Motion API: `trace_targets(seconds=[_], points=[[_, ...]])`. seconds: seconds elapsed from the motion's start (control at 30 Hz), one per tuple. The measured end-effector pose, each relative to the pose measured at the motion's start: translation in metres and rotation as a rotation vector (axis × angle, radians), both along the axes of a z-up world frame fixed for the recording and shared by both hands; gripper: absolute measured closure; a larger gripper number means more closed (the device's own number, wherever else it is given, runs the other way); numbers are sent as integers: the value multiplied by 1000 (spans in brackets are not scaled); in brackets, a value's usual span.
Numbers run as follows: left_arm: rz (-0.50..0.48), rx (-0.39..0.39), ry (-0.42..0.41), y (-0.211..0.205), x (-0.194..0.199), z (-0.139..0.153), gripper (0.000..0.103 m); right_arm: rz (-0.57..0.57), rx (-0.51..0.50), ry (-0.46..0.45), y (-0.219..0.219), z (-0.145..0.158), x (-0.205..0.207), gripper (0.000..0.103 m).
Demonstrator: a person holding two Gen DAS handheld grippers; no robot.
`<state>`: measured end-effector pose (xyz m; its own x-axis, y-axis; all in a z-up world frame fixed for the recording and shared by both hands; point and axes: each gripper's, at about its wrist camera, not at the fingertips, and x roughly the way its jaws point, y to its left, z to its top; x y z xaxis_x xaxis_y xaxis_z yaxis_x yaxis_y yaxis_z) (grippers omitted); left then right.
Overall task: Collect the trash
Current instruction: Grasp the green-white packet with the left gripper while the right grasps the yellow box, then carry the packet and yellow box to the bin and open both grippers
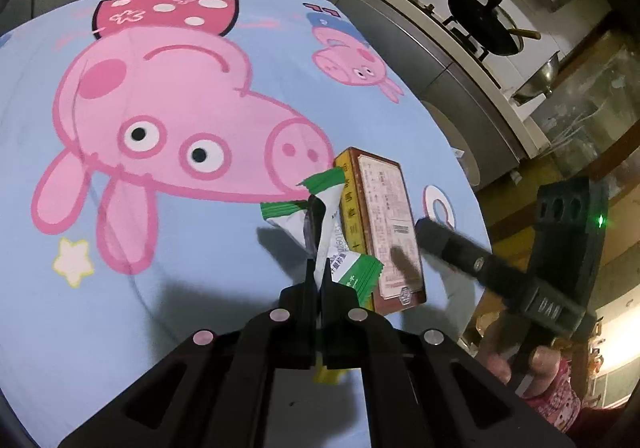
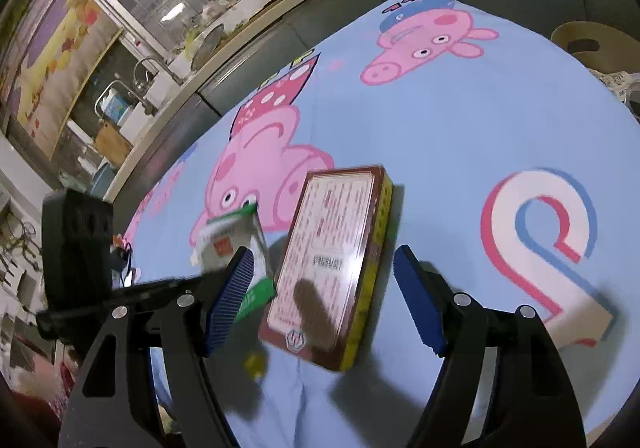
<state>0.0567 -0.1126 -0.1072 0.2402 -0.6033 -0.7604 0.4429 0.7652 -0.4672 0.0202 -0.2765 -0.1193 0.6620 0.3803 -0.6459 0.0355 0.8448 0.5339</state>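
Note:
My left gripper (image 1: 318, 274) is shut on a green-and-white sachet wrapper (image 1: 322, 216), held just above the blue cartoon tablecloth (image 1: 200, 288). A flat red-and-yellow cardboard box (image 1: 386, 232) lies on the cloth right beside the wrapper. In the right wrist view the right gripper (image 2: 324, 300) stands open, its blue pads (image 2: 230, 300) either side of the box (image 2: 332, 260) without pressing it. The wrapper (image 2: 236, 236) hangs by the left pad. The box's near end is partly shadowed.
A stove with two black woks (image 1: 484, 20) runs along the counter behind the table. A sink with a tap (image 2: 148, 72) is at the left in the right wrist view. A wooden stool (image 2: 588, 40) stands past the table's far right edge. A hand (image 1: 520, 364) grips the right tool.

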Motion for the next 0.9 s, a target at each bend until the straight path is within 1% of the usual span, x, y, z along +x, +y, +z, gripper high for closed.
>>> trace_targets(seconds=[0.07,0.1,0.2,0.3,0.37,0.4,0.47,0.5,0.53,0.57,0.63,0.73,0.83,0.9], points=[[4,4,-12,-2,0,3,101,-20,-52,3,3,0,-5,31],[11,7,-21,-1,0,5,101,-32,-122,-8,10,3,-8,31],[49,8,-45,8,4,13,101,-39,-233,-39,25,6,-15,23],[106,18,-73,26,10,22,101,17,-330,-58,51,4,-16,20],[142,15,-77,38,16,28,101,43,-399,-69,63,1,-16,17],[149,16,-79,39,17,29,101,56,-448,-67,71,-3,-15,17],[155,21,-88,40,20,33,101,60,-488,-50,74,-11,-14,17],[151,21,-90,38,22,34,101,56,-489,-38,72,-15,-13,23],[146,21,-91,36,23,35,101,41,-487,-58,68,-15,-15,32],[136,20,-91,32,24,36,101,35,-474,-62,63,-15,-16,33],[113,25,-94,21,26,38,101,1,-426,-74,48,-12,-17,40],[64,33,-93,-6,34,41,101,-62,-371,-104,23,-5,-18,44],[4,37,-89,-42,43,45,101,-146,-342,-142,-8,4,-19,45],[-49,50,-95,-75,50,48,101,-200,-325,-157,-32,9,-18,45]])
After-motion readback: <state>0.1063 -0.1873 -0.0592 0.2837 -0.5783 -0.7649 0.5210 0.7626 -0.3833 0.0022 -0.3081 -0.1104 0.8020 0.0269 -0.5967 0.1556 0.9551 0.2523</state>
